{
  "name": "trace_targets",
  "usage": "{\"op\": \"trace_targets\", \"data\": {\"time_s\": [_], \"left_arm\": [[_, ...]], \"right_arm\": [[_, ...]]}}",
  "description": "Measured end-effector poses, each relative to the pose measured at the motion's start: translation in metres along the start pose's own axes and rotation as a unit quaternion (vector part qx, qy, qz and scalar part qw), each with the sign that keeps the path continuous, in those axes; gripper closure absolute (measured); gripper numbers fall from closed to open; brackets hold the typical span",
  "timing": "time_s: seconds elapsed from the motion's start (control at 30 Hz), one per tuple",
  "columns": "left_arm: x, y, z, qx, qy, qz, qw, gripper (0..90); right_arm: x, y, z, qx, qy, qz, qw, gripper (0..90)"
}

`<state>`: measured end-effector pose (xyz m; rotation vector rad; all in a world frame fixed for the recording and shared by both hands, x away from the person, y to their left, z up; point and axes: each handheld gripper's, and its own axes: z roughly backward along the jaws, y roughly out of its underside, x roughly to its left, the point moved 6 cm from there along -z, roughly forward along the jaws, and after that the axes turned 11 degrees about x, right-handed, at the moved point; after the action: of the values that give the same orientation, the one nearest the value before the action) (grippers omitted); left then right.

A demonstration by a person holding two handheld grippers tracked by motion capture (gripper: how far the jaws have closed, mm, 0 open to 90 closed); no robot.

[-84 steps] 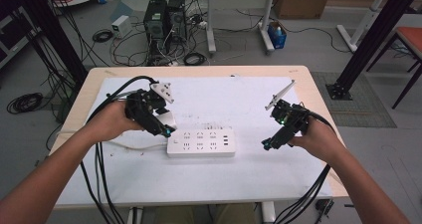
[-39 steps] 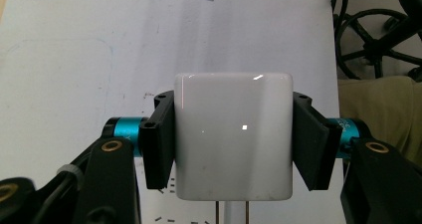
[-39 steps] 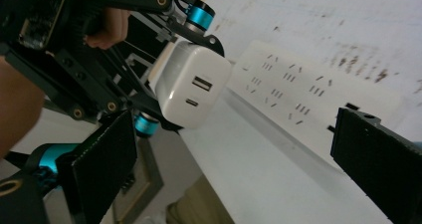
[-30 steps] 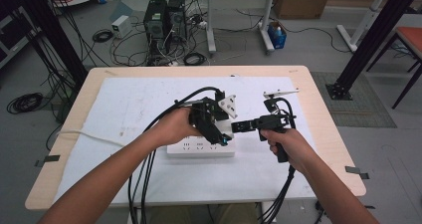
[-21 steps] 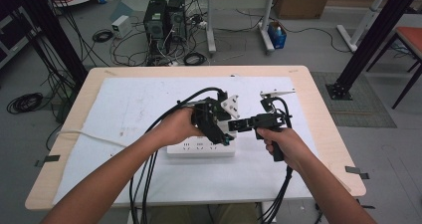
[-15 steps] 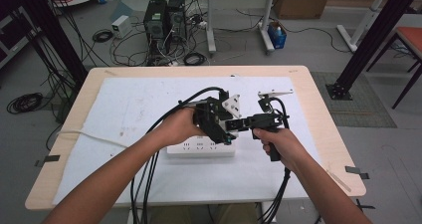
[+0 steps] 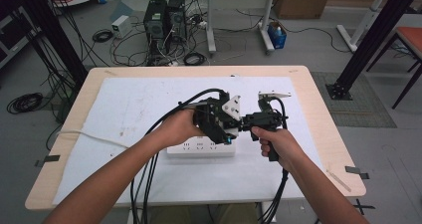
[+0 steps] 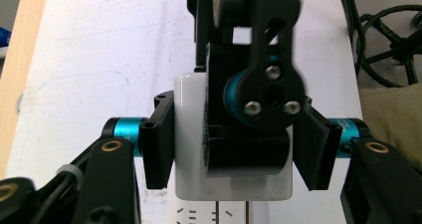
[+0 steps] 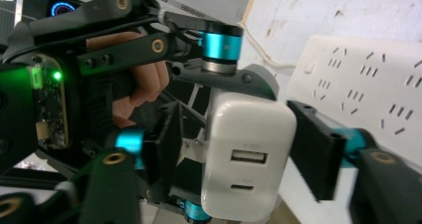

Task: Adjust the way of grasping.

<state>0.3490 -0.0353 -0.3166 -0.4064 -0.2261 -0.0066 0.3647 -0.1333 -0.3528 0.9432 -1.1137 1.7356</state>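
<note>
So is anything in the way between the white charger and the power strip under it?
Nothing visible. The white charger, held by the left hand-held gripper, hangs right above the power strip; its two prongs point at bare sockets.

No lettering, brand, number or sign is legible.

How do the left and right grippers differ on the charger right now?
Left gripper is clamped on the white charger; right gripper straddles it, jaws just closing, a gap at one pad. Left gripper grips one pair of faces; right gripper flanks the other pair. Both meet at the same charger, over the power strip.
</note>
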Motion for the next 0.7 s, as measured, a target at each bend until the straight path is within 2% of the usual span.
{"op": "trace_targets", "data": {"time_s": [0.13,0.23,0.4,0.57,0.6,0.63,0.67,0.7], "left_arm": [[0.000,-0.001,0.000,0.000,-0.003,-0.002,1.0000,42.5],[-0.001,-0.001,0.000,0.001,-0.004,-0.003,1.0000,42.5],[0.000,-0.001,0.000,0.003,-0.012,-0.005,0.9999,42.5],[0.000,0.000,-0.003,0.012,-0.026,-0.006,0.9996,42.4],[0.000,0.000,-0.003,0.012,-0.024,-0.001,0.9996,42.2],[0.000,0.000,-0.004,0.014,-0.019,0.009,0.9997,38.5],[0.001,0.001,-0.004,0.022,-0.023,0.019,0.9993,29.1],[0.001,0.003,-0.003,0.024,-0.023,0.021,0.9992,24.9]], "right_arm": [[-0.001,0.000,-0.001,0.001,-0.005,-0.010,0.9999,44.2],[-0.002,0.001,-0.001,-0.003,-0.008,-0.020,0.9998,49.9],[-0.004,0.001,-0.002,-0.003,-0.018,-0.021,0.9996,58.5],[-0.006,0.001,-0.003,-0.015,-0.015,-0.028,0.9994,61.8],[-0.006,0.001,-0.002,-0.020,-0.006,-0.025,0.9995,62.1],[-0.007,0.001,-0.002,-0.023,-0.001,-0.022,0.9995,62.1],[-0.008,0.001,-0.001,-0.026,0.009,-0.024,0.9993,62.1],[-0.011,0.001,0.001,-0.030,0.019,-0.024,0.9991,62.1]]}}
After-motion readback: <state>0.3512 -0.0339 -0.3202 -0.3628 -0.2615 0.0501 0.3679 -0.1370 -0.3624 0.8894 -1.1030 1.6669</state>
